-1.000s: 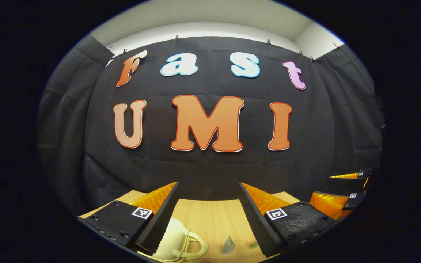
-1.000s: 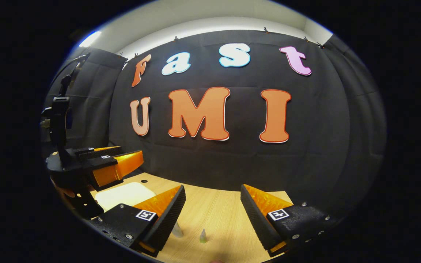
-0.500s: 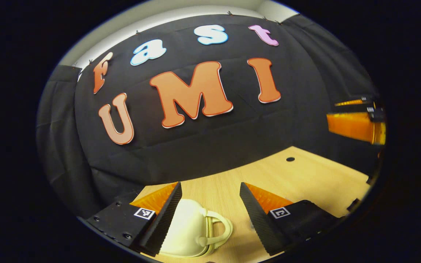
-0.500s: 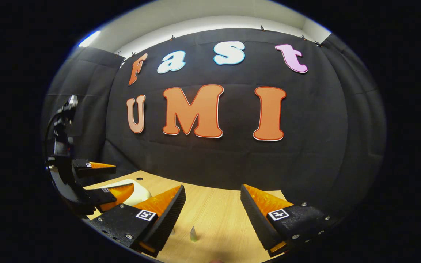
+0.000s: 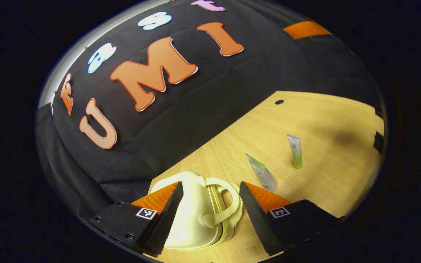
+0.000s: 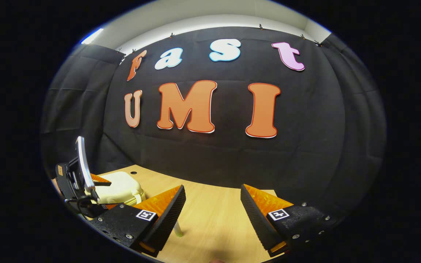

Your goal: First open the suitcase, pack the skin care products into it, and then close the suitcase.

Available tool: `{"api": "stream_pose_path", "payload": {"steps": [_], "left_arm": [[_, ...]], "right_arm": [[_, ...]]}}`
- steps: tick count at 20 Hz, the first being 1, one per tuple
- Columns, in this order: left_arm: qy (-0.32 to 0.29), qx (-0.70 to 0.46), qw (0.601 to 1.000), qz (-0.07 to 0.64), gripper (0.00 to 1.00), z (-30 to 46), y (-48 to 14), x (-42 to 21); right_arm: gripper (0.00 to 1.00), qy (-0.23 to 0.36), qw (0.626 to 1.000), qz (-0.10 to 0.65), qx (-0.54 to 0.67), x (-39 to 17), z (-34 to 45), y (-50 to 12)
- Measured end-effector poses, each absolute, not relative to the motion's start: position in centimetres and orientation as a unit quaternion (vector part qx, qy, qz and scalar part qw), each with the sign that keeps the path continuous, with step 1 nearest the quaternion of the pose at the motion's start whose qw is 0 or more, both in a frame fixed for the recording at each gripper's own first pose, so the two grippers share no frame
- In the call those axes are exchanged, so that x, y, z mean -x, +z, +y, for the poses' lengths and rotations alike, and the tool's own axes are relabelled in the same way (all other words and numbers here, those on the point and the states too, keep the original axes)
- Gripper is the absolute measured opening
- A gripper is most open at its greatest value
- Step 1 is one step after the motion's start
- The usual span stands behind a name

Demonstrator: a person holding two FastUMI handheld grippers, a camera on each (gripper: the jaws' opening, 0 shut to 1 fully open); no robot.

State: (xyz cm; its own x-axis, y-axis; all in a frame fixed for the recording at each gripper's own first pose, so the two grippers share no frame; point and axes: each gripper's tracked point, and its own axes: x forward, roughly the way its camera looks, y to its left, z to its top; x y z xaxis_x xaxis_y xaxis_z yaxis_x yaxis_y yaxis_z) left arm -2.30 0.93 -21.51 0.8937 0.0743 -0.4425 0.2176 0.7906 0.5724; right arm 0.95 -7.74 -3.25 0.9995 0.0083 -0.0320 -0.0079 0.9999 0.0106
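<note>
Now closed suitcase [image 5: 192, 215] lying flat, handle toward tubes [image 5: 263, 175], left gripper [image 5: 210, 212] and right gripper [image 6: 212, 212] jaws released.

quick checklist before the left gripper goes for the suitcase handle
1. Suitcase closed, lying on the table: ok, cream shell shut, nothing packed yet.
2. Handle reachable: ok, it arches off the case edge between the left gripper fingers.
3. Left gripper open: ok, fingers apart, touching nothing that I can see.
4. Right gripper free: ok, open, holding nothing, above bare table.
5. Skin care tubes out of the way: ok, clear tube and green tube stand beyond the case.
6. Latch or zip state: cannot tell.
</note>
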Motion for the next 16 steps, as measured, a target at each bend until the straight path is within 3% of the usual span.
{"api": "stream_pose_path", "payload": {"steps": [3,7,9,15,16], "left_arm": [[-0.047,-0.372,0.894,0.247,0.95,1.6,-24.1,2.2],[-0.067,-0.439,0.858,0.257,0.89,1.6,-26.5,2.8],[-0.073,-0.465,0.841,0.267,0.81,2.2,-27.5,2.6],[-0.086,-0.542,0.789,0.275,0.80,3.2,-30.7,1.6],[-0.089,-0.554,0.780,0.277,0.60,3.3,-31.4,1.4]], "right_arm": [[0.95,-0.007,1.000,0.021,-0.012,-1.2,-8.4,-3.8],[0.95,-0.011,0.999,0.034,-0.016,-1.2,-8.5,-4.8],[0.95,-0.015,0.999,0.035,-0.016,-1.2,-8.5,-4.6],[0.95,-0.019,0.999,0.040,-0.018,-1.2,-8.3,-5.2],[0.95,-0.019,0.999,0.040,-0.018,-1.2,-8.2,-5.2]]}}
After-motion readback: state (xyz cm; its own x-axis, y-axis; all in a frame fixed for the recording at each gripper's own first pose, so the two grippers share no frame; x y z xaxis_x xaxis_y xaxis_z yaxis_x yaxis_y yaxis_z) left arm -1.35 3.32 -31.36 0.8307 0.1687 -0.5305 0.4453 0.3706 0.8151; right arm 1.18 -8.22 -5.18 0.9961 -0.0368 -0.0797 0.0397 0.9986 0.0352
